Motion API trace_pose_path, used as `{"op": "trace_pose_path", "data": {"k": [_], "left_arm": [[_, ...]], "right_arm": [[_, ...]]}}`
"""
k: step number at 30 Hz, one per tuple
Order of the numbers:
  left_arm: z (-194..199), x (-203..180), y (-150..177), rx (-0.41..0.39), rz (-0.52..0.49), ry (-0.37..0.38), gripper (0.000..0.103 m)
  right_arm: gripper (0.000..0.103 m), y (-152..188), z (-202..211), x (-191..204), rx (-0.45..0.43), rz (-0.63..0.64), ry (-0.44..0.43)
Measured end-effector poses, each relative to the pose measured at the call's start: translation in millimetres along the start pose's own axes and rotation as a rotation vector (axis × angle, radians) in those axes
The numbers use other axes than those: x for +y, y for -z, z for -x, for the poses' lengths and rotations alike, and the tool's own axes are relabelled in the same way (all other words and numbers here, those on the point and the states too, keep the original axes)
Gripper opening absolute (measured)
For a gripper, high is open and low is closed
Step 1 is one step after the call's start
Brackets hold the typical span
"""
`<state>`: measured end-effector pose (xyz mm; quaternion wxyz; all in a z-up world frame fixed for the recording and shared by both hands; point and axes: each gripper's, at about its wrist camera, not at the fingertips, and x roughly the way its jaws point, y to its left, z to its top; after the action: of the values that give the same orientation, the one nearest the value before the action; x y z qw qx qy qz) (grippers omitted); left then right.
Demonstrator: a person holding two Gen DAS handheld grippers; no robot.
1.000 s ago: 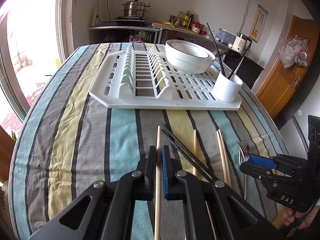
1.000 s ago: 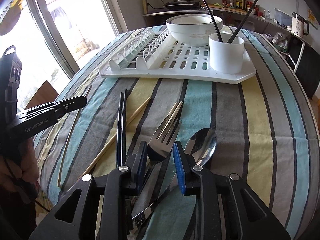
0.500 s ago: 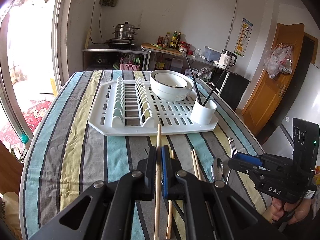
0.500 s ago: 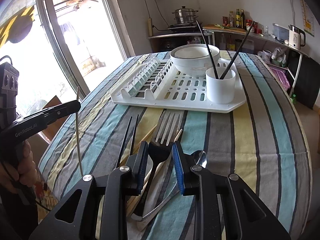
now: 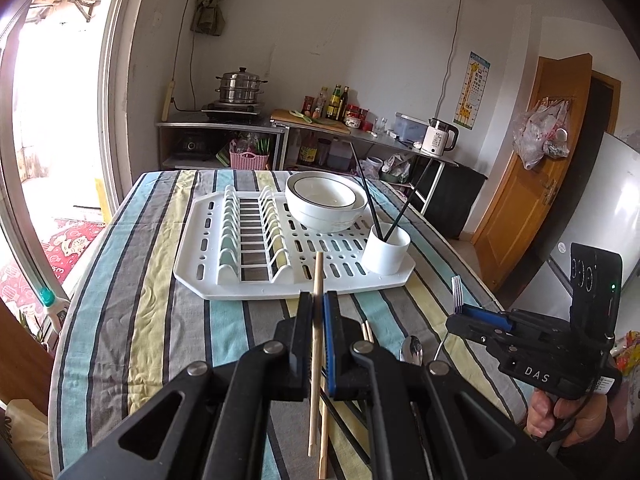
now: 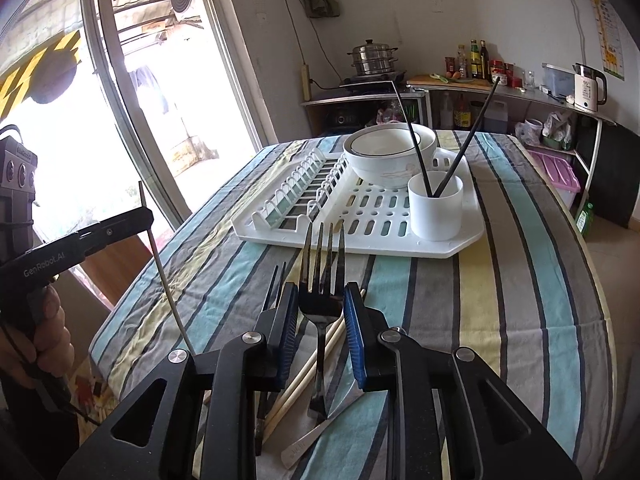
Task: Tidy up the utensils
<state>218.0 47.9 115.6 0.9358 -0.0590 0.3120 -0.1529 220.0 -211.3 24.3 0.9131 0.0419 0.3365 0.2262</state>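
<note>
Now that both hands have come up off the striped cloth (image 5: 160, 320), my left gripper (image 5: 319, 312) clamps one wooden chopstick (image 5: 317, 280), my right gripper (image 6: 321, 312) grips the fork (image 6: 322, 268), both airborne short of the white cup (image 6: 435, 208), so I judge insertion comes next.

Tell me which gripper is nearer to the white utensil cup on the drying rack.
Right, by a modest margin. The right gripper, clamping a fork, faces the white cup over the rack's front edge. The left gripper, clamping a wooden chopstick, hangs farther toward the window side.

Bowl (image 5: 326, 204) and cup (image 5: 386, 250) on rack (image 5: 294, 292) — chopsticks (image 5: 380, 204) inside cup.
</note>
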Motion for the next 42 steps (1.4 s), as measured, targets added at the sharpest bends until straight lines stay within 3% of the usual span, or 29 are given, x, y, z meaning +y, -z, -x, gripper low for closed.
{"op": "trace_pose_path", "data": {"k": [19,42], "left_arm": [[-26.3,-31.4,-53.9,-0.033,-0.074,0.048,0.006],[-104.7,-79.6,-144.2,-0.081,-0.083,0.171,0.006]], "right_arm": [[0.024,-45.0,15.7,-34.7,-0.08,-0.007,0.062],[0.024,-128.0,-2.9,-81.8,-0.147,-0.026,0.099]]}}
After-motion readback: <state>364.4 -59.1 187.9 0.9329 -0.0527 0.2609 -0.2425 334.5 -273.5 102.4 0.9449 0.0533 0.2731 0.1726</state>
